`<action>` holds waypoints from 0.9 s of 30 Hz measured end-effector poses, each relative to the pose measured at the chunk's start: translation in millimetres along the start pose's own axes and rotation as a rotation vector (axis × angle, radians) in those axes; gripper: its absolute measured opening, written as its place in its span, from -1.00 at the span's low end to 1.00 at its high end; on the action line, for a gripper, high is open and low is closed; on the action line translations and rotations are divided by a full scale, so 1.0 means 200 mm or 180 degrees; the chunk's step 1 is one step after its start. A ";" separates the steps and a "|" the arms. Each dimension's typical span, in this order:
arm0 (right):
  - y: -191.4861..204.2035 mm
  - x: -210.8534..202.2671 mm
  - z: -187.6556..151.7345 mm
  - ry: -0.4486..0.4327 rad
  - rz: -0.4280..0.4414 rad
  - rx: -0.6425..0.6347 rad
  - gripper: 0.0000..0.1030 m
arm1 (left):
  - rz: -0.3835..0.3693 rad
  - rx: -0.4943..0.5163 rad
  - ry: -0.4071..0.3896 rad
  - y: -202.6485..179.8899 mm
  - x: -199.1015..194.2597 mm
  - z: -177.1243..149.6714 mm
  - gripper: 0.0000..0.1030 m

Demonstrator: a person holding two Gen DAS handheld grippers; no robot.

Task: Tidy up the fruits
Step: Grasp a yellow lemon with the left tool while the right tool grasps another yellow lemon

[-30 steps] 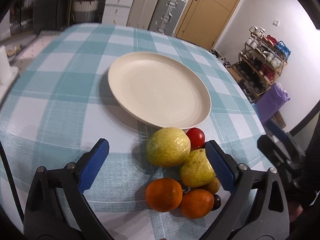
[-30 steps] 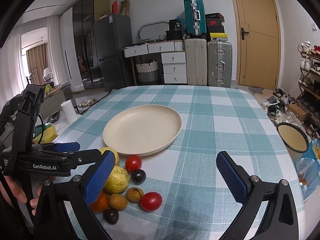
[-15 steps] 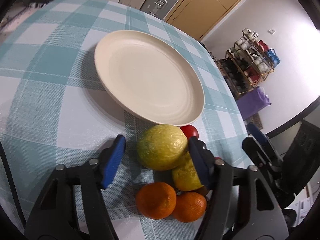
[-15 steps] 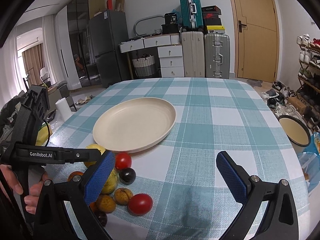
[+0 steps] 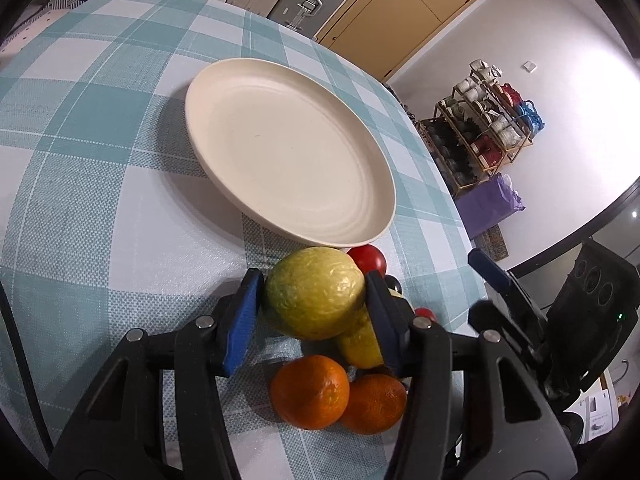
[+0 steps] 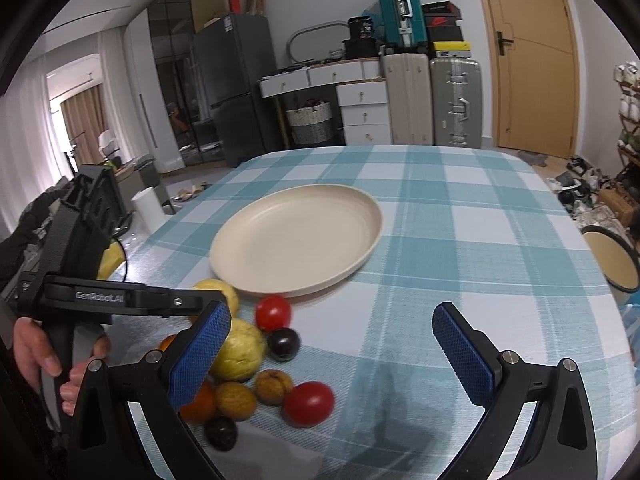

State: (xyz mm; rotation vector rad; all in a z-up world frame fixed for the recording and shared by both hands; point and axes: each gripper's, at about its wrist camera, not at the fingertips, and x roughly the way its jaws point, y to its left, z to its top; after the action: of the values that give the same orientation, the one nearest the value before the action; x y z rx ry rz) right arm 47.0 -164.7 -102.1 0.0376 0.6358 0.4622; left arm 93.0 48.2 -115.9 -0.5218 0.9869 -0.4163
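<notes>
A cream plate point(image 5: 288, 152) lies empty on the checked tablecloth; it also shows in the right wrist view point(image 6: 296, 236). Just in front of it is a heap of fruit. My left gripper point(image 5: 316, 312) is shut on a large yellow-green fruit point(image 5: 314, 292) at the heap's near-plate edge. Behind it lie a second yellow fruit point(image 5: 358, 346), two oranges point(image 5: 308, 392) and a red tomato point(image 5: 368, 260). My right gripper point(image 6: 332, 352) is open and empty above the table, right of the heap. A tomato point(image 6: 308, 404) and a dark plum point(image 6: 283, 342) lie near its left finger.
Two brown nuts point(image 6: 274, 387) and another dark plum point(image 6: 220, 432) lie in the heap. The table's right edge point(image 6: 624, 304) drops to a stool point(image 6: 612, 260). Suitcases point(image 6: 454, 104) and drawers stand beyond the far edge.
My left gripper moved forward over the heap and closed its jaws on the large yellow-green fruit. My right gripper stayed open and shifted slightly.
</notes>
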 end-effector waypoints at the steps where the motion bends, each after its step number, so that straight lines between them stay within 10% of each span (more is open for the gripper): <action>1: 0.01 0.00 0.00 0.0015 0.0061 -0.0011 1.00 | -0.0022 -0.0008 0.0010 0.00 -0.01 -0.01 -0.04; 17: 0.23 0.13 -0.03 0.0374 0.0531 -0.0067 0.98 | -0.0050 -0.0066 -0.0166 0.06 -0.17 -0.03 -0.04; 27: 0.30 0.21 -0.03 0.0565 0.0418 -0.0013 0.59 | -0.0077 -0.0114 -0.0198 0.12 -0.23 -0.06 -0.04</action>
State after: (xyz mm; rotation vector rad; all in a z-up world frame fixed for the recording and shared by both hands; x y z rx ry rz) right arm 49.8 -93.2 -120.3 0.0348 0.8099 0.5980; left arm 62.7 90.3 -103.5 -0.5762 0.9304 -0.4024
